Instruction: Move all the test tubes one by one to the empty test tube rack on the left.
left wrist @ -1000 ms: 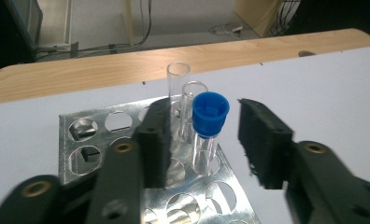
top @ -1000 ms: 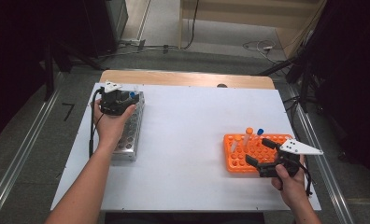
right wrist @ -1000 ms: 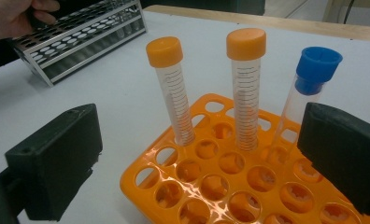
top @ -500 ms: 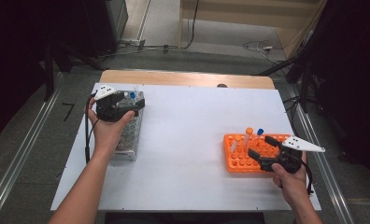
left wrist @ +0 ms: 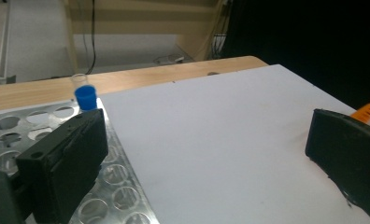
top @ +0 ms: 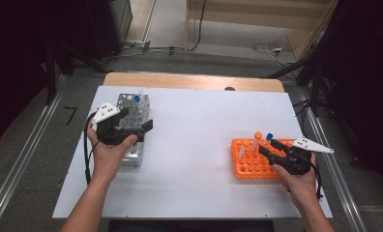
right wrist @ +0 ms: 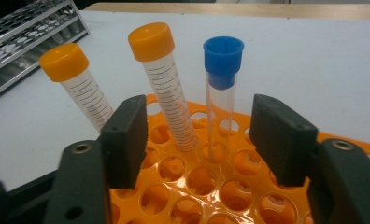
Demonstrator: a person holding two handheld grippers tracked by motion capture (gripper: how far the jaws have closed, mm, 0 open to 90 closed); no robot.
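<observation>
The blue-capped tube (right wrist: 223,88) stands upright in my orange rack (right wrist: 192,182), at the table's four o'clock in the high view. Two orange-capped tubes (right wrist: 162,79) lean beside it toward nine o'clock. My right gripper (right wrist: 199,140) has just been closing; its jaws flank the blue-capped tube and the nearer orange one, apart from both, gripping nothing. My left gripper (top: 131,126) has just been opening and stands wide with only bare table (left wrist: 211,130) between its jaws, over the metal rack (top: 131,108) at ten o'clock. Another blue-capped tube (left wrist: 85,97) sits in that rack's far corner, possibly beside a clear uncapped one.
</observation>
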